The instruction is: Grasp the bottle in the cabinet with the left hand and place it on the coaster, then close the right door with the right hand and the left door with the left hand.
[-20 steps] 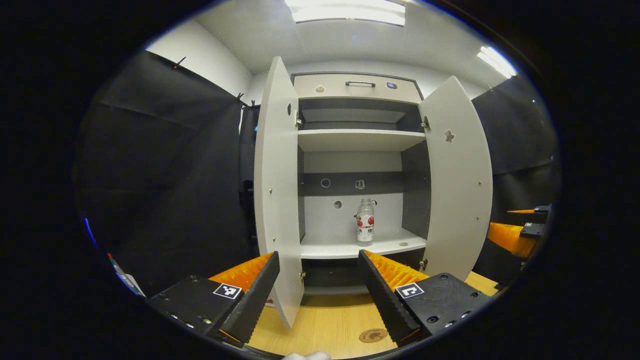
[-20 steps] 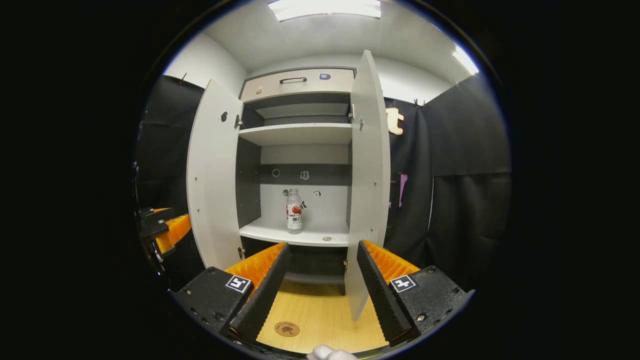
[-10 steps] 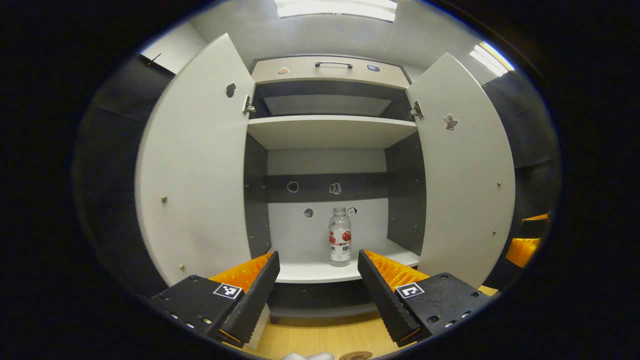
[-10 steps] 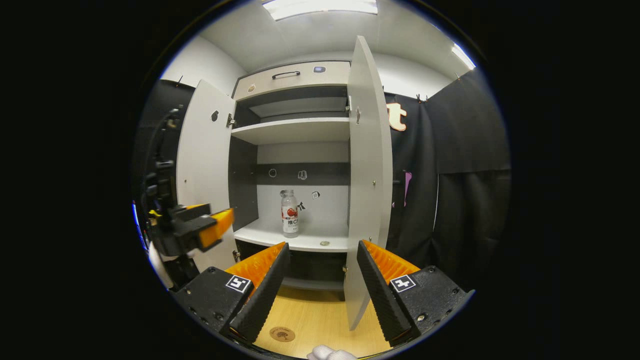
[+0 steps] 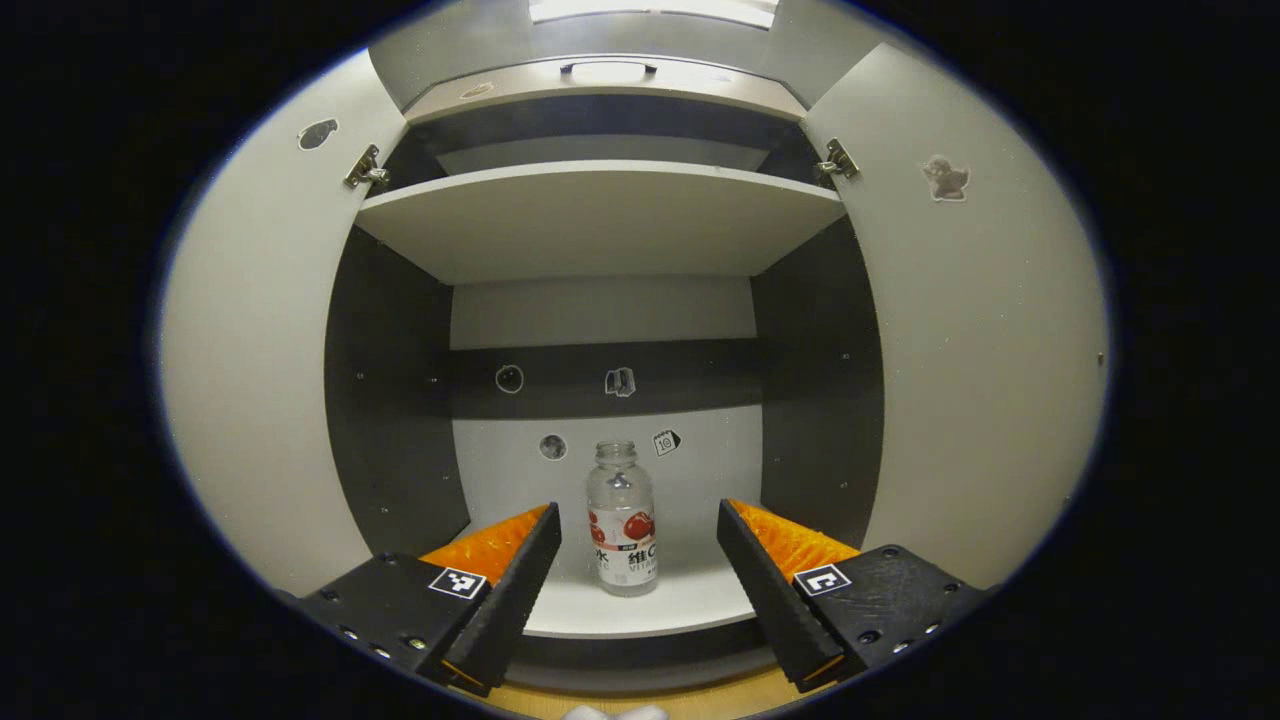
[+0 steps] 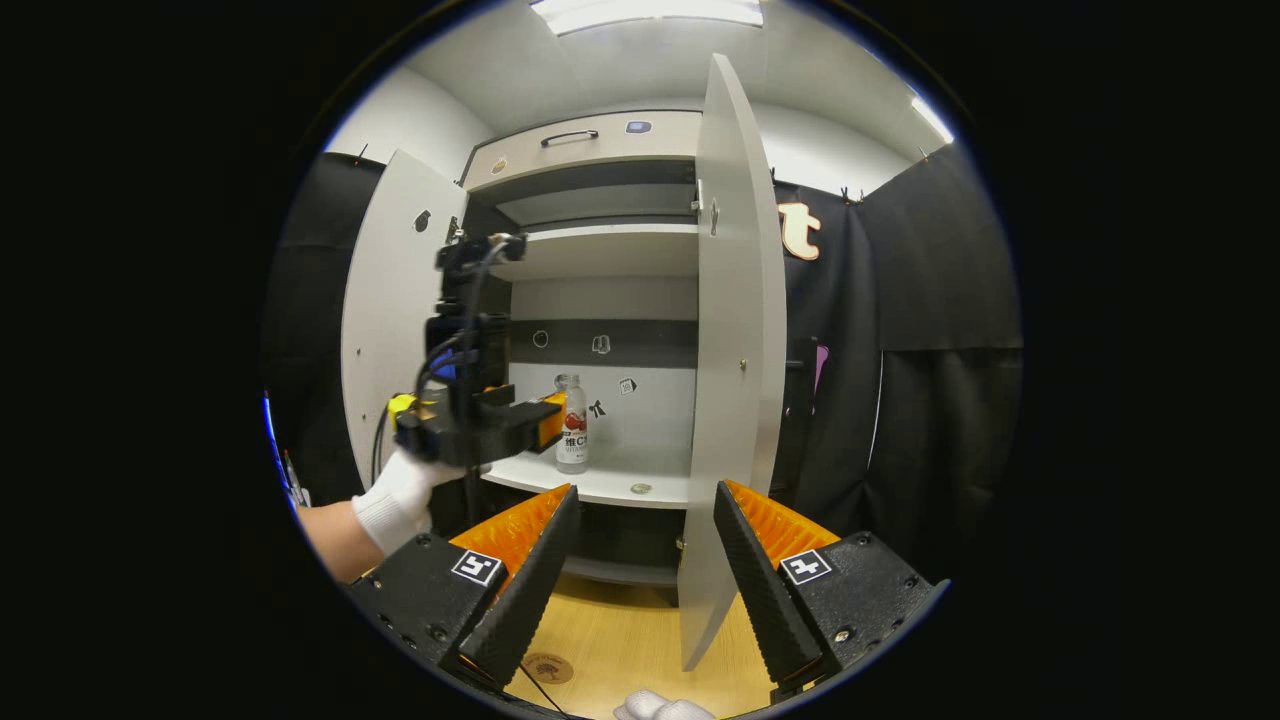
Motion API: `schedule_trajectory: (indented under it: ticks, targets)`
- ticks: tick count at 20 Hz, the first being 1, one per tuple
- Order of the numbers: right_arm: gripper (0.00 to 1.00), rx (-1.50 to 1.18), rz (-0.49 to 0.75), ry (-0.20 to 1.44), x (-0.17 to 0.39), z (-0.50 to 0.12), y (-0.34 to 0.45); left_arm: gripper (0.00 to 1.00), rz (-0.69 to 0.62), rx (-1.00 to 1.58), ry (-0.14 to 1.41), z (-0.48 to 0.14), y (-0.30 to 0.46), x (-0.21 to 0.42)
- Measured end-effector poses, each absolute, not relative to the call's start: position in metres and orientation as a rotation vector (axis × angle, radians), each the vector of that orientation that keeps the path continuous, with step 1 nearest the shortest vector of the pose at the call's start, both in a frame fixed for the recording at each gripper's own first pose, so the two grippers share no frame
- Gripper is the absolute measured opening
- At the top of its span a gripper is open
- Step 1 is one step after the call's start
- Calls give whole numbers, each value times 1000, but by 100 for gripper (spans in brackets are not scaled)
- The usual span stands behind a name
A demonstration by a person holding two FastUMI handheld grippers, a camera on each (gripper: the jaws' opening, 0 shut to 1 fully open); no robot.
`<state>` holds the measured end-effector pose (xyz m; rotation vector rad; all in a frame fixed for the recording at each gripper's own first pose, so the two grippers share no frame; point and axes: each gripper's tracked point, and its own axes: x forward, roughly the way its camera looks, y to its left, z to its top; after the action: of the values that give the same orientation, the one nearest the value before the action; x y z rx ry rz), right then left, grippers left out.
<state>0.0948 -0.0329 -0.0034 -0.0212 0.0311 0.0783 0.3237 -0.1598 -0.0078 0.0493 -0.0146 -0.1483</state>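
The cabinet [image 5: 600,215] stands with both doors swung wide, its white shelves set against dark inner walls. Seen from the left gripper view, the left door [image 5: 250,350] and the right door [image 5: 985,330] flank the opening on either side. In the right gripper view the cabinet [image 6: 600,250] rises above a wooden table [image 6: 640,640], the right door [image 6: 735,350] edge-on near the middle and the left door [image 6: 385,330] angled outward beyond it.

The bottle [image 5: 622,520] stands upright on the cabinet's lower shelf [image 5: 640,610], near the back wall and toward the middle of the shelf. It is clear, with a printed band around its lower half. In the right gripper view the same bottle [image 6: 572,425] stands on that shelf, and a small round disc [image 6: 641,489] lies on the shelf to its right.

The left gripper [image 5: 638,545] hovers at the front of the lower shelf with its fingers spread wide, the bottle framed between them but not touched. In the right gripper view that gripper [image 6: 545,420] reaches into the cabinet just beside the bottle, carried by a white-gloved hand [image 6: 400,495].

The right gripper [image 6: 640,535] hangs in front of the cabinet over the table, fingers parted and holding nothing. The coaster [image 6: 547,667] lies flat on the table in front of the cabinet.
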Motion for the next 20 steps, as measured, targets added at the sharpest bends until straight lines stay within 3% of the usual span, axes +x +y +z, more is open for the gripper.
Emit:
schedule_trajectory:
  ticks: [10,20]
  targets:
    - [83,-12,103,31,116,-5,-34,96,-86,38,62,-36,-164,423]
    - [83,-17,140,37,120,-6,-31,93,-29,49,94,-60,-160,464]
